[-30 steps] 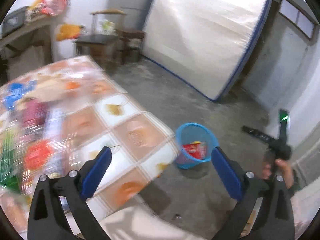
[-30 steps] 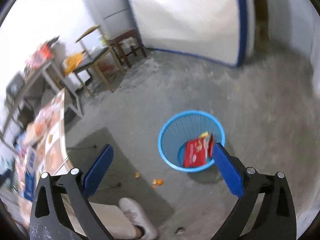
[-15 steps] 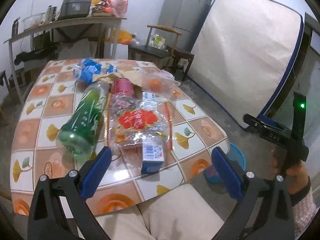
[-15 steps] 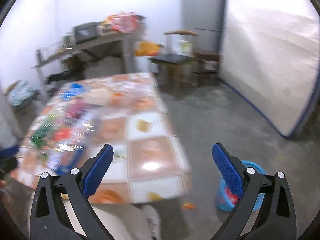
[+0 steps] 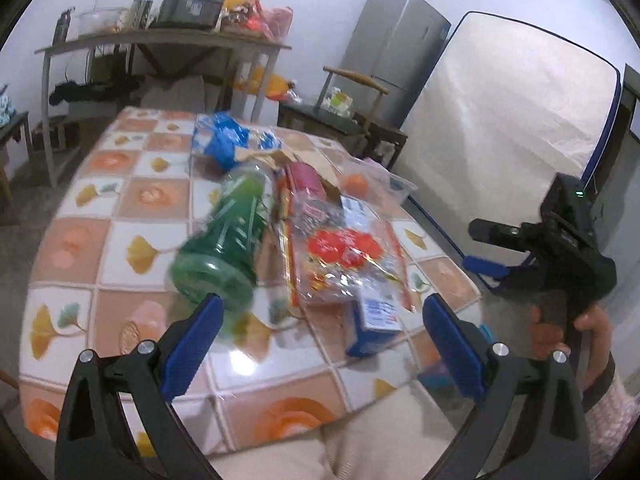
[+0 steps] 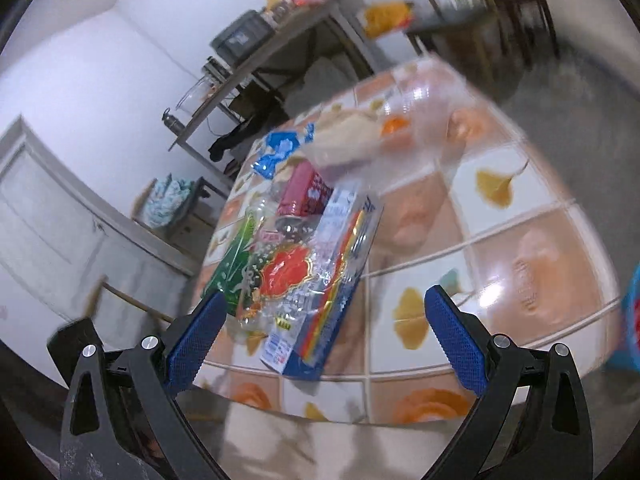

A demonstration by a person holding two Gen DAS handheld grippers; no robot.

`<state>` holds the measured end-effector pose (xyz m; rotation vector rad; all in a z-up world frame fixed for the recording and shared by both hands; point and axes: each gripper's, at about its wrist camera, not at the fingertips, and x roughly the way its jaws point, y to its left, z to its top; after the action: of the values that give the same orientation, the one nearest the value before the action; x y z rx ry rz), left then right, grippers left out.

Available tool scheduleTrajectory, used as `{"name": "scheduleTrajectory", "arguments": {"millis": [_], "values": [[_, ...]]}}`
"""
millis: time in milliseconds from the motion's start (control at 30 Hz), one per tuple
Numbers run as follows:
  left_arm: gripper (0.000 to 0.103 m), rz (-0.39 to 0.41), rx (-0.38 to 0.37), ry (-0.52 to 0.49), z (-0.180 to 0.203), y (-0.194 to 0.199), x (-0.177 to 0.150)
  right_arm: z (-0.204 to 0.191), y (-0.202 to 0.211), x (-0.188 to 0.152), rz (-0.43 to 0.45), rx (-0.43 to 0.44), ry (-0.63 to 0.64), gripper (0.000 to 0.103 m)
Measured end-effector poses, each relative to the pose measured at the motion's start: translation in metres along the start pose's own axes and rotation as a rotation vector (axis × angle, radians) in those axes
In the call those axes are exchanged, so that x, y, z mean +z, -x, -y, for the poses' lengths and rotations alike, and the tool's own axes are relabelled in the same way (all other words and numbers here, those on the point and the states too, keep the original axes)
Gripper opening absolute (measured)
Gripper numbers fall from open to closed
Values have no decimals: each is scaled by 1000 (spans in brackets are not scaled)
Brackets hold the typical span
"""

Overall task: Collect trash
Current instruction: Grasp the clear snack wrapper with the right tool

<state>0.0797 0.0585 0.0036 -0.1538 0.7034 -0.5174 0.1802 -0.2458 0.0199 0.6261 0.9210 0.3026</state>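
Note:
Trash lies heaped on the tiled table (image 5: pixel 100 208): a green plastic bottle (image 5: pixel 224 240) on its side, a clear wrapper with red print (image 5: pixel 344 256), a small blue-and-white carton (image 5: pixel 376 320), a pink can (image 5: pixel 308 188) and a blue wrapper (image 5: pixel 224 140). My left gripper (image 5: pixel 320 344) is open above the table's near edge, empty. My right gripper (image 6: pixel 320 336) is open too, hovering near the carton (image 6: pixel 320 320) and the wrapper (image 6: pixel 288 272). In the left wrist view, a hand holds the right gripper (image 5: pixel 504 272) off the table's right side.
A blue bin (image 6: pixel 630 320) shows at the table's right edge. A shelf table (image 5: pixel 160 40) with clutter, a chair (image 5: pixel 352 92), a grey fridge (image 5: pixel 392 48) and a leaning mattress (image 5: pixel 508 120) stand behind. The person's lap (image 5: pixel 360 440) is below the near edge.
Both grippers have swung from the floor bin toward the table. The left has moved closer to the trash pile; the right now faces the pile from the right side. Both stay open.

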Motion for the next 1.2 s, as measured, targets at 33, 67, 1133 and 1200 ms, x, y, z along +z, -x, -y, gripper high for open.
{"name": "scheduleTrajectory", "arguments": {"millis": [33,67,1133,1200], "values": [[98,10,5,-16,0,-1,0,4,-6,0,-15,15,-28,90],[98,15,6,-26,-1,-2,0,6,-10,1,-30,31,-54,87],[98,10,-52,-88,14,-35,1,22,-46,1,-176,261,-279,3],[98,13,-55,-88,15,-34,2,22,-44,0,-179,295,-293,3]]}}
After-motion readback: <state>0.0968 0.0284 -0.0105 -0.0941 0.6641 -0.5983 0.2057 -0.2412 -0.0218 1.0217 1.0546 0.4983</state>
